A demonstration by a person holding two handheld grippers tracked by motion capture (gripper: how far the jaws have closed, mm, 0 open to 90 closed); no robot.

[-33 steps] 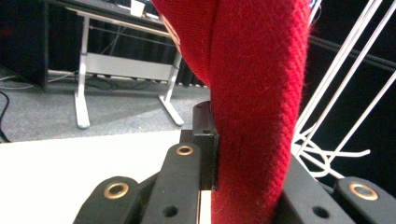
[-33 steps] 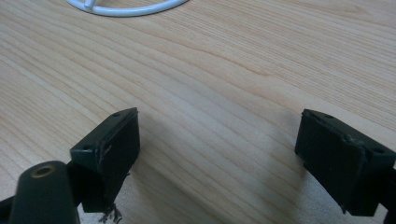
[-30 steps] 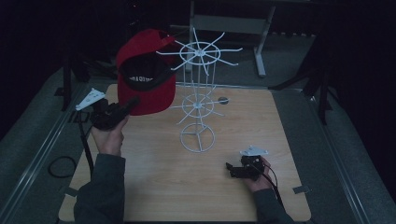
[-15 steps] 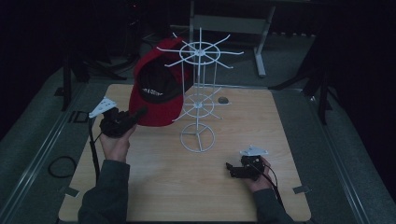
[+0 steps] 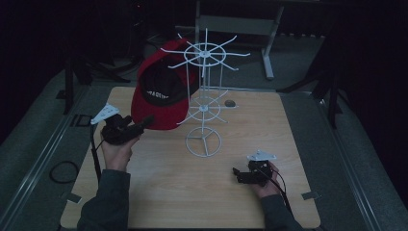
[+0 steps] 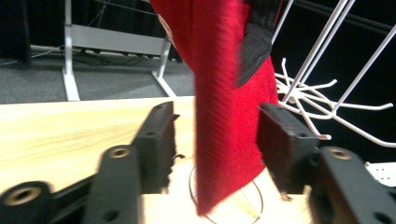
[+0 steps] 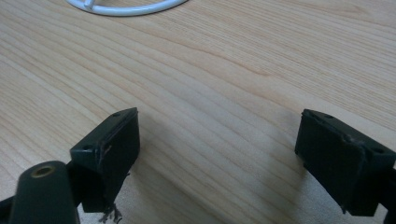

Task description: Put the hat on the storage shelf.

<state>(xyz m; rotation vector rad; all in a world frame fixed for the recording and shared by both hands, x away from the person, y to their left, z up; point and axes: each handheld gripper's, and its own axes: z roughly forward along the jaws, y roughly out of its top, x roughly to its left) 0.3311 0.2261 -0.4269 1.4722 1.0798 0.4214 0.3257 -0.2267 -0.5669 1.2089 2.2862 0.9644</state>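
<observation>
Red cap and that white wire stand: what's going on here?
A person is hanging a red baseball cap on an upper arm of the white wire rack standing on the wooden table. The left gripper has just been opening; the cap's brim hangs between its jaws, with a gap at the left jaw; contact at the right jaw is unclear. The right gripper rests open on the table, holding nothing.

Dark grey sleeves cover both forearms. Each gripper, left gripper (image 5: 144, 123) and right gripper (image 5: 235, 172), is black with blocky jaws, brass-ringed screw holes behind the fingertips, a grey three-cornered plate and a trailing black cable
</observation>
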